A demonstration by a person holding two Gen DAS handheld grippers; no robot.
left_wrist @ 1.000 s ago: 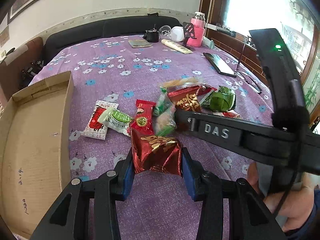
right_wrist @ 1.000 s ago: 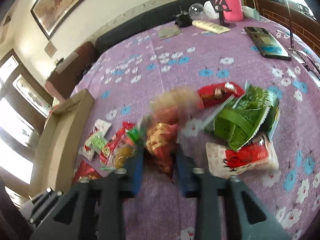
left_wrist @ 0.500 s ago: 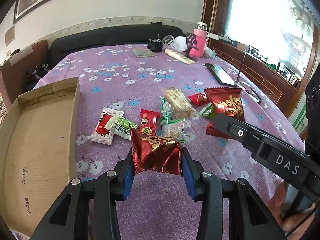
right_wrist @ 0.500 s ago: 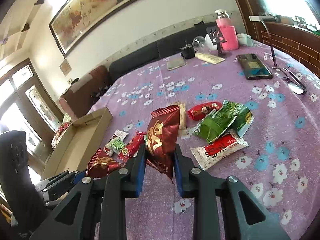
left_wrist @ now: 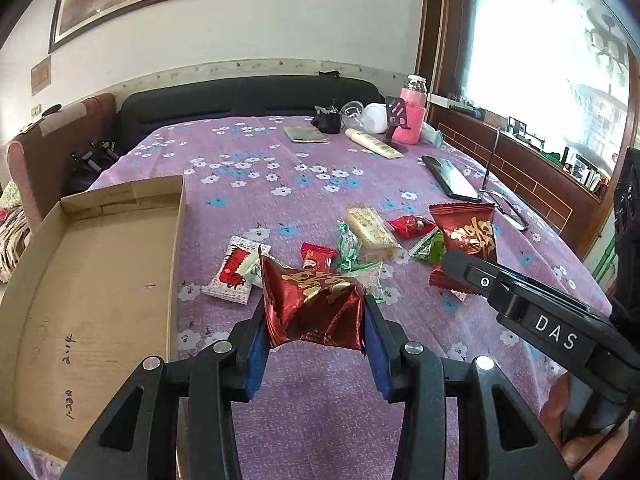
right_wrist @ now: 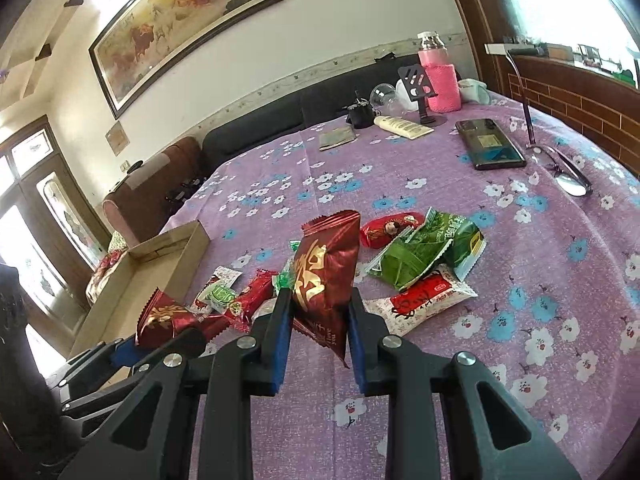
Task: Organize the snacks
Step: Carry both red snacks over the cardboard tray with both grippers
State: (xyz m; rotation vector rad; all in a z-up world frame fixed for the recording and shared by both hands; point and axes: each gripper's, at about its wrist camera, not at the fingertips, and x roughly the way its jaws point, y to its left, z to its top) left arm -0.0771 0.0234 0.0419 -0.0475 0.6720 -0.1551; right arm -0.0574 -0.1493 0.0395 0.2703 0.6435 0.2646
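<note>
both grippers pinch dark red packets – left gripper (left_wrist: 316, 320) nearer, cardboard box (left_wrist: 92, 280) at its 10 o'clock, right gripper (right_wrist: 316, 320) farther.

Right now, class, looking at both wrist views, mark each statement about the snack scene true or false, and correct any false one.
1. Each tool holds a dark red gold-printed packet. True: left tool, right tool.
2. The cardboard box already contains snacks. False: nothing lies in it.
3. A phone lies on the purple cloth. True.
4. The green packet is gripped by the right tool. False: it lies on the cloth.
</note>
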